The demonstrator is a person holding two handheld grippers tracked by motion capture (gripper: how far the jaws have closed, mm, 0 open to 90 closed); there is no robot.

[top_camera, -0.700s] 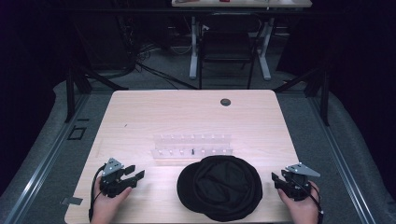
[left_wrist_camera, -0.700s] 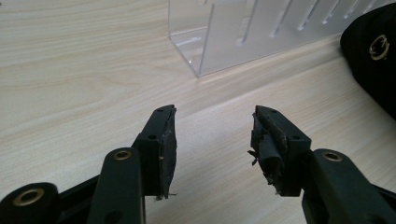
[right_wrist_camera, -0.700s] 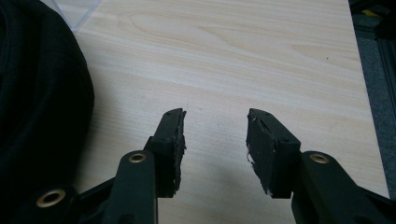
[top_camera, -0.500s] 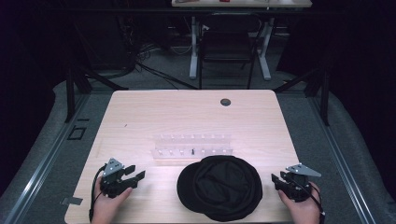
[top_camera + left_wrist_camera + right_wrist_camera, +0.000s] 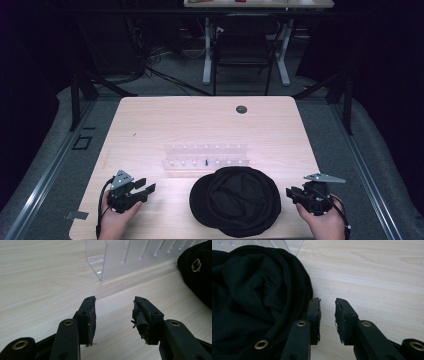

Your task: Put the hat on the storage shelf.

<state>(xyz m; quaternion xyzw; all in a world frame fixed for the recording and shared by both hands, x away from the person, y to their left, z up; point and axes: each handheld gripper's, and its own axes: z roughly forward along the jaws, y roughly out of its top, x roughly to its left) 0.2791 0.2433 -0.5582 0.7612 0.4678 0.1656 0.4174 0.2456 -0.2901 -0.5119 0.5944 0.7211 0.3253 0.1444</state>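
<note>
Black hat (image 5: 235, 201) lies crown-down near the front edge of the pale wooden tabletop (image 5: 150, 125), its soft fabric bunched and a small metal emblem showing on its edge in the left gripper view. Just behind it stands a clear acrylic rack (image 5: 206, 159) with a row of slots, close to the hat's rim but apparently not touching. To the hat's right, the right hand-held gripper (image 5: 327, 307) rests low on the tabletop, its jaws narrowly apart with nothing between them, the nearer jaw just beside the hat's edge. Well off to the hat's left, the left hand-held gripper (image 5: 113, 307) waits with jaws moderately open and empty, pointing toward the rack. Compared with the frames from a moment earlier, nothing has shifted: both hands sit in the same places and the hat is undisturbed, which suggests the work on the hat has yet to begin and a first grasp of its rim is likely next
</note>
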